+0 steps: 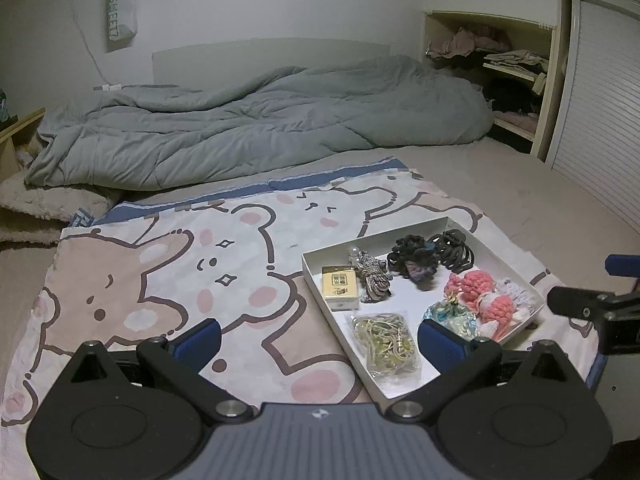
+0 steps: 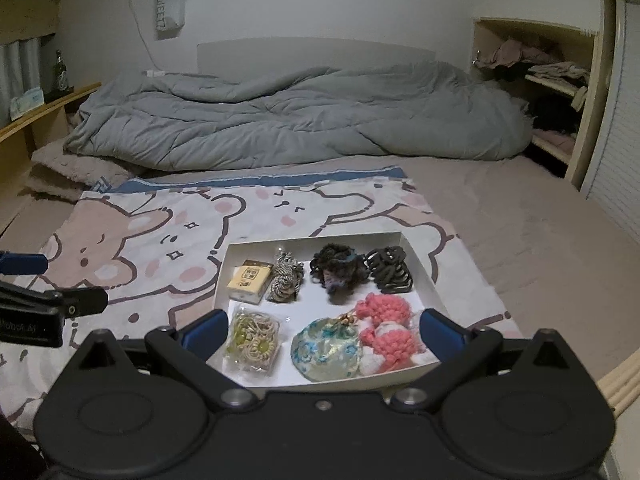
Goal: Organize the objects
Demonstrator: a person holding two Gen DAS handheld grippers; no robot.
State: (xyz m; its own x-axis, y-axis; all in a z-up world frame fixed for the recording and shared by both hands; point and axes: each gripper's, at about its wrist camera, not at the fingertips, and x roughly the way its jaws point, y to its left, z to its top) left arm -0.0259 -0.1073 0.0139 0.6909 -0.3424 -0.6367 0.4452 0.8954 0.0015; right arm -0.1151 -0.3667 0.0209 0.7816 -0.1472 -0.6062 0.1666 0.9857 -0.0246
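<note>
Both grippers hover spread and empty over the white tray
Pink crocheted toy looks soft, light; pinch its middle; left gripper, right gripper hold nothing

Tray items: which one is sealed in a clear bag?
The beige cord bundle at the tray's near-left corner, by the right claw's left finger. The other items lie loose.
</note>
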